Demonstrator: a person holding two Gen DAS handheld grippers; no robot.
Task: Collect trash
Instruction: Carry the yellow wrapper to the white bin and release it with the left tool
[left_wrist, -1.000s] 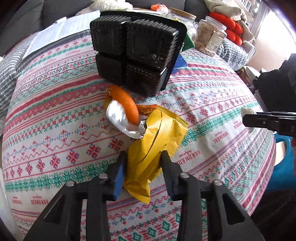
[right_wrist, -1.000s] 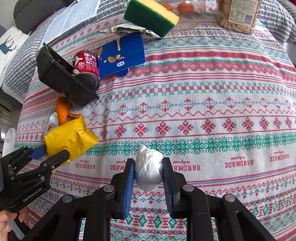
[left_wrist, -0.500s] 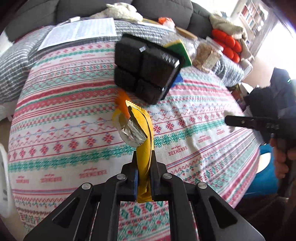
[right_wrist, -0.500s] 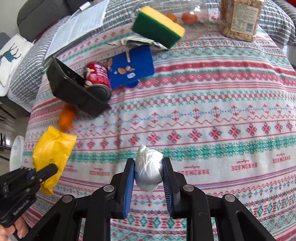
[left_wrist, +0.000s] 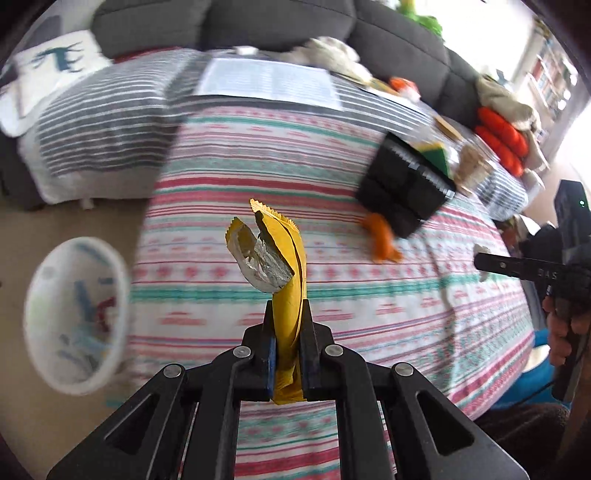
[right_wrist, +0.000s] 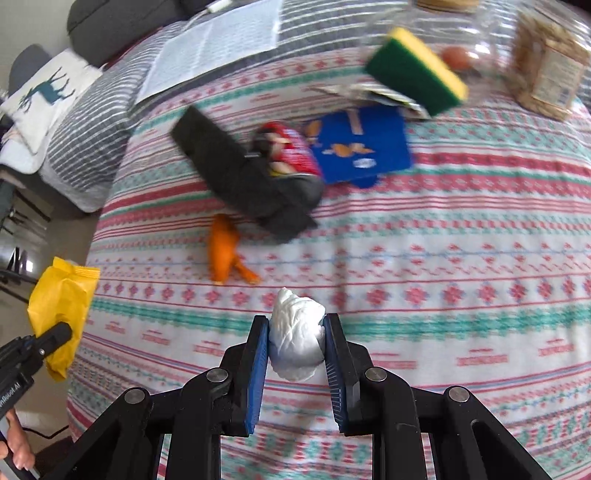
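My left gripper is shut on a yellow snack wrapper with a silver foil inside, held in the air over the table's left edge. The wrapper also shows in the right wrist view. My right gripper is shut on a crumpled white tissue above the patterned tablecloth. A white trash bin with scraps inside stands on the floor at the left. An orange peel lies on the cloth, beside a black plastic tray.
A red can, a blue packet, a green-yellow sponge and jars sit at the table's far side. A striped blanket and papers lie beyond. A sofa is behind.
My left gripper has lifted the yellow wrapper off the table and swung left toward the floor bin. The right gripper has moved slightly left, still holding the tissue.
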